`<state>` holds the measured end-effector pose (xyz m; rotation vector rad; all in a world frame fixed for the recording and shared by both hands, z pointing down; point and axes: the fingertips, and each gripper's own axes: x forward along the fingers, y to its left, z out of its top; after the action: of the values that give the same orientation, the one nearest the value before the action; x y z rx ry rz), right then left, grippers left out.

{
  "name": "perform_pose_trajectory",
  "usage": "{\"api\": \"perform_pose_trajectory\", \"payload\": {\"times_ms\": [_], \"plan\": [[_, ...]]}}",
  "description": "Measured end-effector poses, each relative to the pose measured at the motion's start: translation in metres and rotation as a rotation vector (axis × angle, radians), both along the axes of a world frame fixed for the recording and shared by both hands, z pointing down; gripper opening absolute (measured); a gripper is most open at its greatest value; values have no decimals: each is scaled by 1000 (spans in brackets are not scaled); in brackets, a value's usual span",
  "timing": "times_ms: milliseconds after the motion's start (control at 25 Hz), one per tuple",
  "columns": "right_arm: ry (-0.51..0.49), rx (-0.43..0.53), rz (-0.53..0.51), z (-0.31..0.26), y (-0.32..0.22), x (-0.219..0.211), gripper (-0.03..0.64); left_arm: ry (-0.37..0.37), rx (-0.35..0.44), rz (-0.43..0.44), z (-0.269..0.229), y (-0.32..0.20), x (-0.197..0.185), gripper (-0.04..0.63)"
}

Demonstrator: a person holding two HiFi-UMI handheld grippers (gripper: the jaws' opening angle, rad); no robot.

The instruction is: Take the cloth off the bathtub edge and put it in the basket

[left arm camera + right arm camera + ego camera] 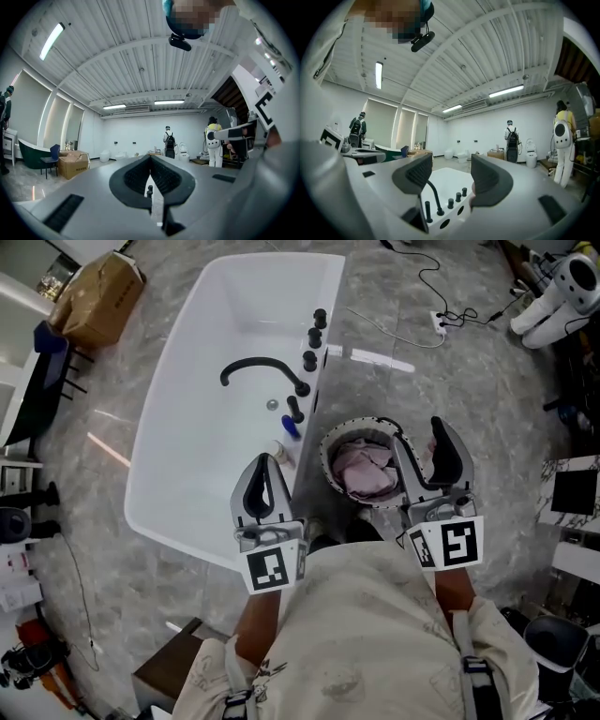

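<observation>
In the head view, the crumpled pale pink cloth (pixel 364 470) lies inside the round dark-rimmed basket (pixel 325 451), which stands on the grey marbled floor (pixel 469 371) just beside the long white bathtub (pixel 216 437). On the tub edge near the basket are a curved black faucet (pixel 262 367) and a row of black knobs (pixel 315 337). The left hand-held gripper (pixel 265 463) is over the tub's near corner and the right hand-held gripper (pixel 422 442) is over the basket's right side. In the left gripper view, the left hand-held gripper (pixel 151 159) has its jaws together with nothing between them. In the right gripper view, the right hand-held gripper (pixel 451 164) has its jaws well apart and empty, with the bathtub (pixel 450 180) showing between them.
</observation>
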<state>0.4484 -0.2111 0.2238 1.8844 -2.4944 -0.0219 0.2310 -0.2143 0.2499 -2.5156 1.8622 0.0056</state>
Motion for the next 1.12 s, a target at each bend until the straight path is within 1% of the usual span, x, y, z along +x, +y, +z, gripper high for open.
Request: {"api": "perform_pose_trajectory", "payload": {"times_ms": [160, 280, 400, 480, 560, 680, 760, 840, 1000, 1120], "plan": [[5, 38, 20, -14, 0, 2, 244, -14, 37, 4, -16, 0, 0, 3], [-11, 32, 32, -12, 0, 4, 244, -34, 45, 7, -18, 1, 2, 2], [-1, 21, 33, -6, -1, 2, 236, -26, 44, 9, -18, 1, 2, 2], [-2, 16, 48, -2, -1, 4, 200, -29, 47, 16, -18, 1, 3, 3], [-20, 16, 84, -1, -2, 11, 129, -33, 41, 19, -17, 0, 5, 3], [-47, 16, 130, -1, -3, 21, 51, -39, 30, 19, -15, -2, 5, 3], [-50, 10, 142, 3, -3, 25, 15, -38, 34, 25, -13, -2, 7, 2], [-44, -10, 140, 8, -3, 28, -11, -40, 35, 32, -12, -2, 12, 3], [-43, -37, 128, 12, -8, 31, -11, -37, 64, 48, -18, -3, 21, 3], [-30, -31, 118, 13, -11, 29, -11, -53, 28, 30, -11, -2, 19, 2]]}}
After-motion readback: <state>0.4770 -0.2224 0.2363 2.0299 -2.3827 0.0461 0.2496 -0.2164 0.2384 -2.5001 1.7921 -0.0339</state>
